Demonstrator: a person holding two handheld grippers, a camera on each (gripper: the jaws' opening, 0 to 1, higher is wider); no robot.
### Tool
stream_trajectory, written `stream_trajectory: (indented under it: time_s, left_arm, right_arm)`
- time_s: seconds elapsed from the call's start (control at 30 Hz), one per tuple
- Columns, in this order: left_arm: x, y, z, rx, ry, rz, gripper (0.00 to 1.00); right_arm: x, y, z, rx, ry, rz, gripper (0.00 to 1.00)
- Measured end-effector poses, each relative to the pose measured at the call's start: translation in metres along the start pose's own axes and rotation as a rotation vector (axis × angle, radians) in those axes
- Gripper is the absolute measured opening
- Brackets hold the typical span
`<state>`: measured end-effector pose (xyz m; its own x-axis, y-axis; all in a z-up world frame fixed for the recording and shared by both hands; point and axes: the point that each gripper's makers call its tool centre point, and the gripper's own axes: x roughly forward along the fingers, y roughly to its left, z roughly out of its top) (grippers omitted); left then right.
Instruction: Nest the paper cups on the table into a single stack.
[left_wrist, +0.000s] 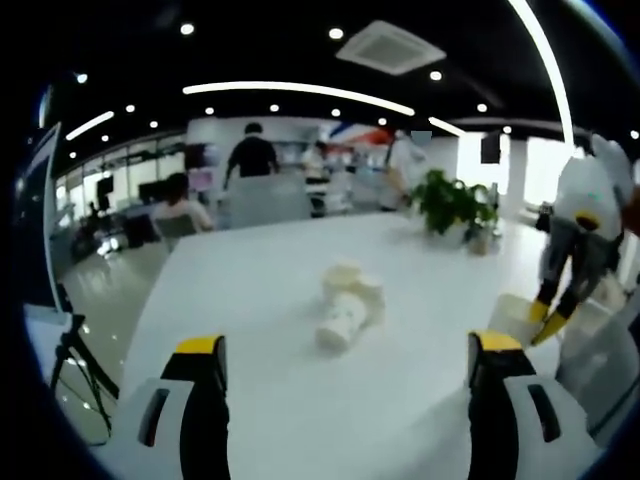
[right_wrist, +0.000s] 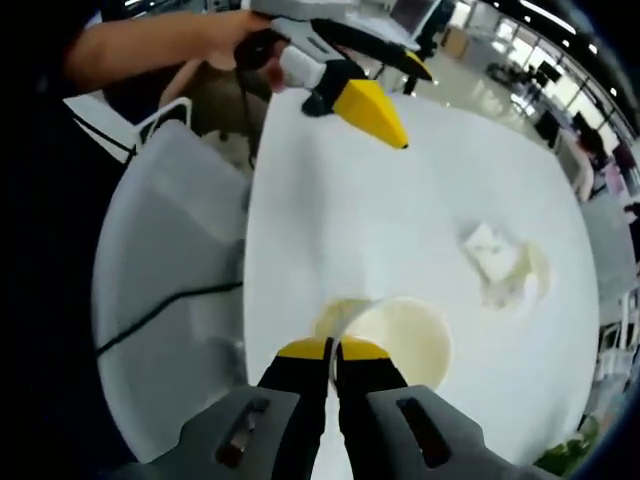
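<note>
Across the left gripper view, the white table (left_wrist: 300, 290) stretches away towards an office where several people stand or sit, with a potted plant (left_wrist: 452, 205) at its far edge. The left gripper (left_wrist: 348, 362) hangs level over the near end, its yellow-tipped jaws spread wide apart and gripping nothing. Beyond them, mid-table, lies a small heap of paper cups (left_wrist: 350, 305), tipped on their sides and touching one another. At the right edge the right gripper (left_wrist: 548, 322) points steeply down at the tabletop.

From the right gripper view, looking down on the table (right_wrist: 340, 230), the right gripper (right_wrist: 333, 350) has its jaws pinched together on the rim of a paper cup (right_wrist: 405, 335) standing mouth up just in front. The heap of cups (right_wrist: 505, 265) lies farther out to the right, well apart. At the top, a hand (right_wrist: 235, 30) on an outstretched forearm holds the left gripper (right_wrist: 385, 115) over the table's far side. A white chair (right_wrist: 170, 270) stands beside the table.
</note>
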<state>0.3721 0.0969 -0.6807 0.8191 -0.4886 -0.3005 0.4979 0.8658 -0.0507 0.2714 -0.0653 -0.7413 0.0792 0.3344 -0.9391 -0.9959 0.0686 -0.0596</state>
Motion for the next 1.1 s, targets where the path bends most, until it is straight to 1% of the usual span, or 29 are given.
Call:
stream_trajectory:
  time_s: [0.17,0.4,0.57,0.8,1.1]
  left_arm:
    - [-0.002,0.002,-0.001,-0.008,0.000,0.001,0.98]
    - [-0.005,0.004,-0.002,-0.013,-0.003,0.014,0.98]
    - [-0.006,0.003,-0.003,-0.011,-0.009,0.014,0.98]
    - [-0.007,0.003,-0.008,-0.018,-0.002,0.022,0.98]
    - [-0.007,0.004,-0.010,-0.020,0.007,0.025,0.98]
  right_arm:
    - [0.005,0.001,-0.001,0.005,0.005,0.000,0.00]
    - [0.015,0.005,-0.008,0.015,0.016,0.012,0.00]
    - [0.020,0.004,-0.010,0.025,0.012,0.012,0.00]
    - [0.023,0.002,-0.011,0.042,0.002,0.015,0.00]
    - [0.033,0.002,-0.019,0.053,-0.003,0.021,0.00]
